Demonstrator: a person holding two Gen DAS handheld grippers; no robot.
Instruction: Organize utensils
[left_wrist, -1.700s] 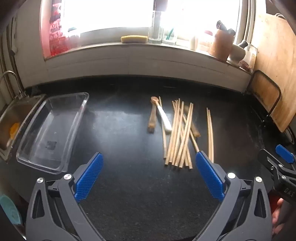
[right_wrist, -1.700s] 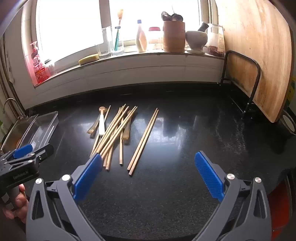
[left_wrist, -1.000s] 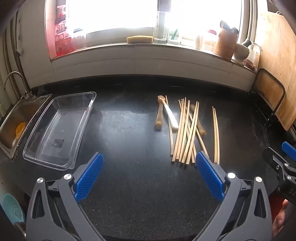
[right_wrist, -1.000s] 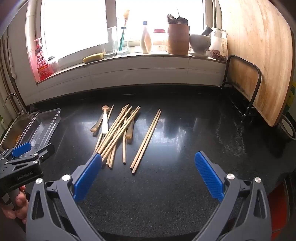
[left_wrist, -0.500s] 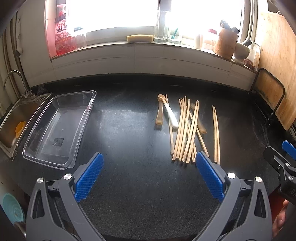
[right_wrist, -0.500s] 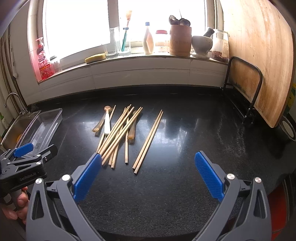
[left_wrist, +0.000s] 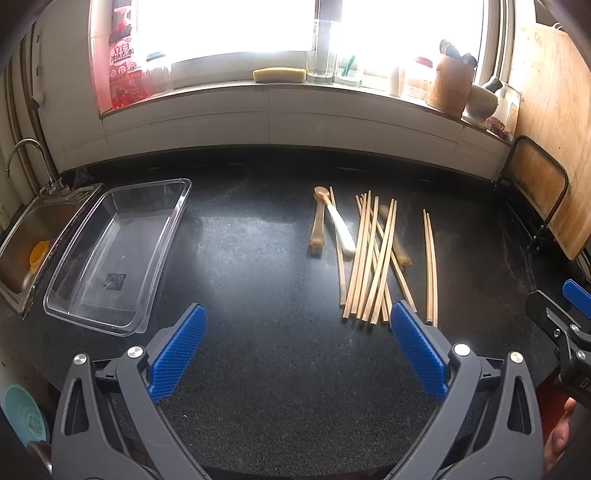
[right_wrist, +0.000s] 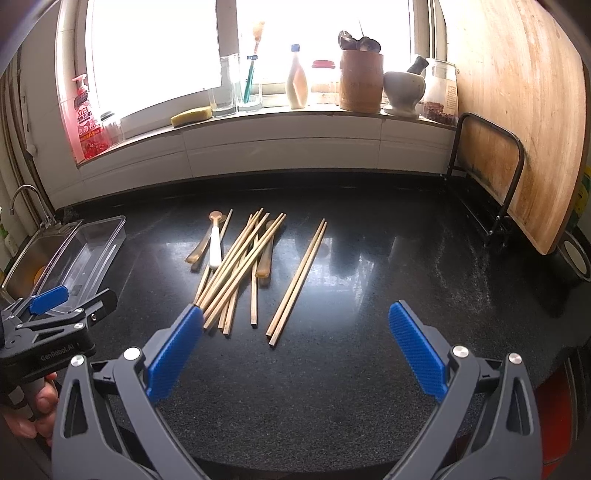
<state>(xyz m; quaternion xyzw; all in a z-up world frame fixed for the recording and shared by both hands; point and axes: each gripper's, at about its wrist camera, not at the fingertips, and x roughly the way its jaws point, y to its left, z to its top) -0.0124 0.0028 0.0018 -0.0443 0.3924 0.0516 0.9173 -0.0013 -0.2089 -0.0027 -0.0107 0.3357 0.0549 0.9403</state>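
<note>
While both the left gripper (left_wrist: 297, 354) and right gripper (right_wrist: 293, 354) hang spread wide and empty, bare black counter (left_wrist: 258, 369) lies below them. The chopsticks (right_wrist: 240, 266) point from the bottom up toward the window, right of the clear tray (left_wrist: 110, 254).

Roughly ten chopsticks (right_wrist: 236, 273), three spoons (right_wrist: 216, 240), one clear tray (left_wrist: 110, 258).

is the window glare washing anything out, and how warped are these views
Left wrist view: window blown to white, sill bottles hazy, chopsticks sharp. Right wrist view: same glare, sheen on countertop; fisheye bends the cutting board in both.
</note>
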